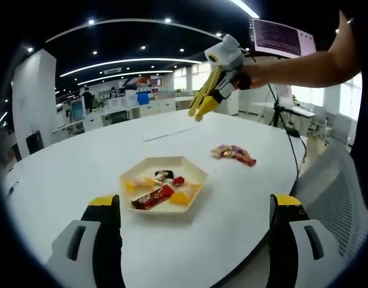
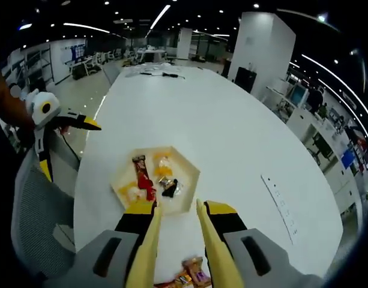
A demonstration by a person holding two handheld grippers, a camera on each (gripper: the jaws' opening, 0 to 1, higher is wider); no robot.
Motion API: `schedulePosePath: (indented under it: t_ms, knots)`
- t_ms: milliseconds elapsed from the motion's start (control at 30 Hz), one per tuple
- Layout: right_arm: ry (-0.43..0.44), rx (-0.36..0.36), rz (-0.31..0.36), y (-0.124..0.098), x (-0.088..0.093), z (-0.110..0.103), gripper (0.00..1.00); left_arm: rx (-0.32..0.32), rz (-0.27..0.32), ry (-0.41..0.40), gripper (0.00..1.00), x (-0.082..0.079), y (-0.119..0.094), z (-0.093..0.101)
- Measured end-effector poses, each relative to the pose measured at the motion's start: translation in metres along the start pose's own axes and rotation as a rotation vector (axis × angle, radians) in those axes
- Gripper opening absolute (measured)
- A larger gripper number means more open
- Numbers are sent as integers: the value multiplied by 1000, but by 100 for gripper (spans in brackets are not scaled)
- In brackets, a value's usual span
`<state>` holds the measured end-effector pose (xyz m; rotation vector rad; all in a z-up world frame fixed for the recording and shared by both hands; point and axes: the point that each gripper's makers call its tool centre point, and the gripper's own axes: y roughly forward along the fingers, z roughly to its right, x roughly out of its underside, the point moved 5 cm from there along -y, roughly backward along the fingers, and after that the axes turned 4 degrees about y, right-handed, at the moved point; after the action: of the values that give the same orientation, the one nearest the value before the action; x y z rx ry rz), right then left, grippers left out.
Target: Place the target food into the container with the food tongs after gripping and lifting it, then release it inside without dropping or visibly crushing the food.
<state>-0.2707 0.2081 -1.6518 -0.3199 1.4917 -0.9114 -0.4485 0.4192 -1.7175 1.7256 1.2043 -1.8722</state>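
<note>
The wrapped candies [image 1: 234,153] lie loose on the white table [image 1: 69,174], just beside the hexagonal tray [image 1: 196,170] that already holds several. They are probably light, crinkly and slippery, so pinch across a wrapper's middle (gently). No wrapper print is legible. The right gripper [image 2: 177,216] holds tongs [image 2: 179,252] slightly parted above them; the left gripper [image 1: 196,207] gapes wide

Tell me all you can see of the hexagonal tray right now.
The hexagonal tray is pale cream with a low raised rim, looking like paper or light wood. It sits flat on the white table, touched by neither gripper. Inside lie wrapped sweets: a long red bar, yellow and orange pieces, and a dark one. More wrapped sweets lie apart on the table.
</note>
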Motion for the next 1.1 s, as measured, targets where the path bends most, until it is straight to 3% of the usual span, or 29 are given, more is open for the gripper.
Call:
schedulePosePath:
  t_ms: [700,1100]
  knots:
    - [97,124,-10,-65,67,15,30,26,-20,7,99,3,2,4]
    - [145,174,-5,-75,88,21,30,31,-23,18,99,3,2,5]
